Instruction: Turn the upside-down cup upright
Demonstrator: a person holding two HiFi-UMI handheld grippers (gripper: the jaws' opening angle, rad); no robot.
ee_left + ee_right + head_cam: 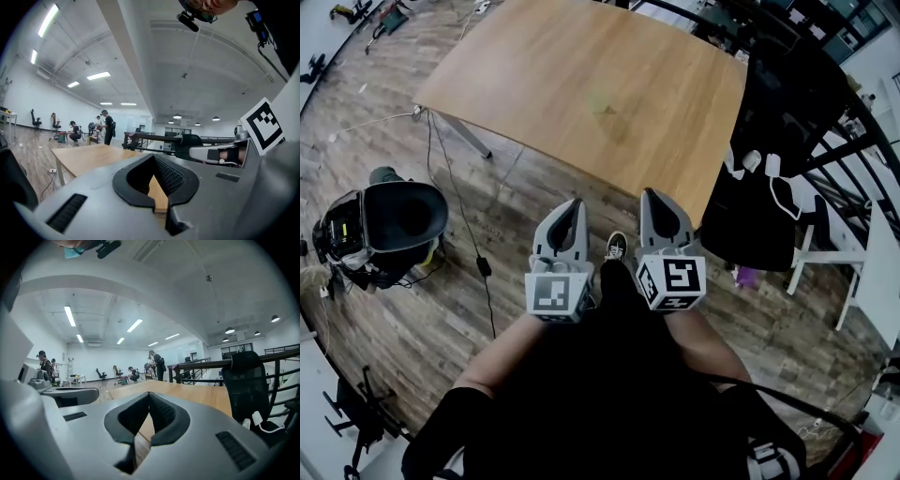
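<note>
No cup shows in any view. In the head view a bare wooden table [581,84] has only a faint pale green mark [602,101] near its middle; what it is I cannot tell. My left gripper [573,208] and right gripper [651,197] are held side by side in front of the person's body, short of the table's near edge, pointing at it. Both are shut with nothing between the jaws. The left gripper view shows its shut jaws [153,159] and the table top [93,157] beyond; the right gripper view shows its own shut jaws [149,395].
A black office chair [787,103] draped with dark cloth stands at the table's right end. On the wood floor to the left sit a black bucket-like item [398,217] and cables [478,262]. A shoe [616,247] shows between the grippers. People [108,126] stand far off.
</note>
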